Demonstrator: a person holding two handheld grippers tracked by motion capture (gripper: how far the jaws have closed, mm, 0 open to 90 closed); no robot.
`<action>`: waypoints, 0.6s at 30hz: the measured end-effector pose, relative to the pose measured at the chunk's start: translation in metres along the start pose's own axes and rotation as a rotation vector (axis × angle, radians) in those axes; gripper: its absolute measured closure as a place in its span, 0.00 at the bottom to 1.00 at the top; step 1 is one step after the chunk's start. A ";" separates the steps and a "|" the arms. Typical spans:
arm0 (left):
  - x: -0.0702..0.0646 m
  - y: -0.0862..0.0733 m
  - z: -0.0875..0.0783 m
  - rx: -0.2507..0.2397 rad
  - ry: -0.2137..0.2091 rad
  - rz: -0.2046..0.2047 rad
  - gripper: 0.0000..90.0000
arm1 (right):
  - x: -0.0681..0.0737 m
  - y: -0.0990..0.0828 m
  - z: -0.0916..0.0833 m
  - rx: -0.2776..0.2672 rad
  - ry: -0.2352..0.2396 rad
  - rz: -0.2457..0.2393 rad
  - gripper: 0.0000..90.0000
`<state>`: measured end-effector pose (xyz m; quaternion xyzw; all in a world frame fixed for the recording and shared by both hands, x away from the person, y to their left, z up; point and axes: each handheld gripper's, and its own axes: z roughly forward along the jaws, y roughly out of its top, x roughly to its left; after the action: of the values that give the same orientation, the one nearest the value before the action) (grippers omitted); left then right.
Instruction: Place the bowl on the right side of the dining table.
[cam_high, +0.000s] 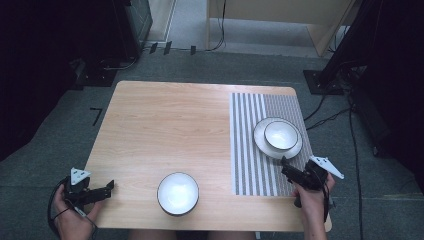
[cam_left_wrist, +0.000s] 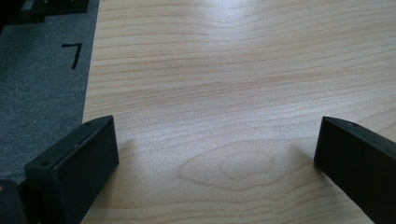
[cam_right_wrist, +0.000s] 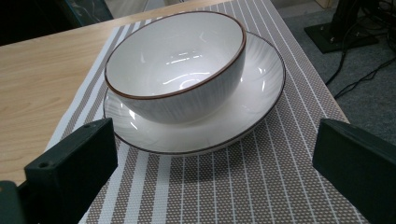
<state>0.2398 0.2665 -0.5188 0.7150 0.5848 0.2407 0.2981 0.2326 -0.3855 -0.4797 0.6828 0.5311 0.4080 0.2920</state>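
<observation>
Two sets of tongs sit at the near corners of the worktop (cam_high: 150, 115), and neither holds anything. At the left, the left tongs (cam_high: 102, 191) rest low over bare wood near the front left corner, their jaws spread wide with only wood grain between them in the left gripper view. Further right, near the front edge, a lone white bowl (cam_high: 178, 193) with a dark rim stands upright and empty, well apart from both tongs. Right of that lies a striped mat (cam_high: 250, 150), and on it a white plate (cam_right_wrist: 261, 93) with a second bowl (cam_right_wrist: 180, 70) seated in its middle. The right tongs (cam_high: 284, 165) are just beside the plate's near edge, jaws wide and aimed at the pair, touching neither as far as I can tell. My judgement is that the bowl on the plate is the thing being reached for and the grasp is not yet made, so closing on it and moving it are left. This bowl is glossy white with a thin brown rim, faintly ribbed outside, empty, upright and centred on the plate.
</observation>
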 end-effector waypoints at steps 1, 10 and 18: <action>0.000 0.000 0.000 0.000 0.000 0.001 0.00 | -0.001 -0.001 0.000 0.000 -0.002 -0.005 0.00; 0.000 0.000 0.000 0.000 0.000 -0.001 0.00 | -0.006 -0.008 -0.004 0.017 -0.022 -0.014 0.00; 0.000 0.000 0.000 -0.001 -0.001 -0.001 0.00 | -0.012 -0.014 -0.007 0.032 -0.025 -0.022 0.00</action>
<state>0.2398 0.2665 -0.5188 0.7147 0.5850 0.2406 0.2986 0.2191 -0.3934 -0.4907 0.6864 0.5415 0.3877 0.2922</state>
